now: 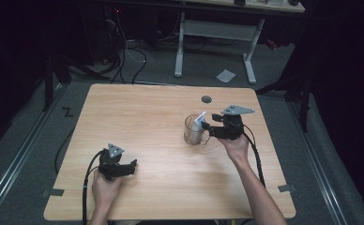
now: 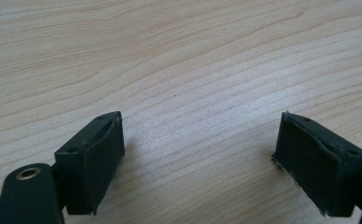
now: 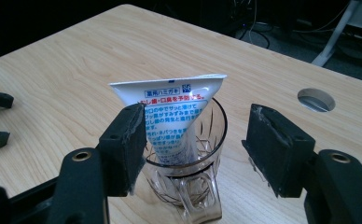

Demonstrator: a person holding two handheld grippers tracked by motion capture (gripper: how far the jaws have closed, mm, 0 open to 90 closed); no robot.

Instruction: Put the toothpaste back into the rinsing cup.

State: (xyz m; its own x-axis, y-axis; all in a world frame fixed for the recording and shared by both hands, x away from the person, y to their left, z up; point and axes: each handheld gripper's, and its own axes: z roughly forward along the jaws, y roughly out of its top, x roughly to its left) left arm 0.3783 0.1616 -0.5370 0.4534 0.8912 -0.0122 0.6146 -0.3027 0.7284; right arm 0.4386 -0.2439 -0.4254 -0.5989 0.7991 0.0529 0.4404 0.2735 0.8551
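Dark floor and trailing cables surround a pale wooden table [image 1: 170,117], bare but for the work at its right. At the near left, the left gripper [image 1: 124,168] rests low over the wood with its jaws spread wide and nothing between them, apparently waiting. Further right, a glass mug [image 1: 193,131] stands upright holding a toothpaste tube [image 3: 177,116], leaning on the rim. The right gripper [image 3: 193,149] sits just behind the mug, jaws parted on either side and gripping nothing, probably releasing or approaching.
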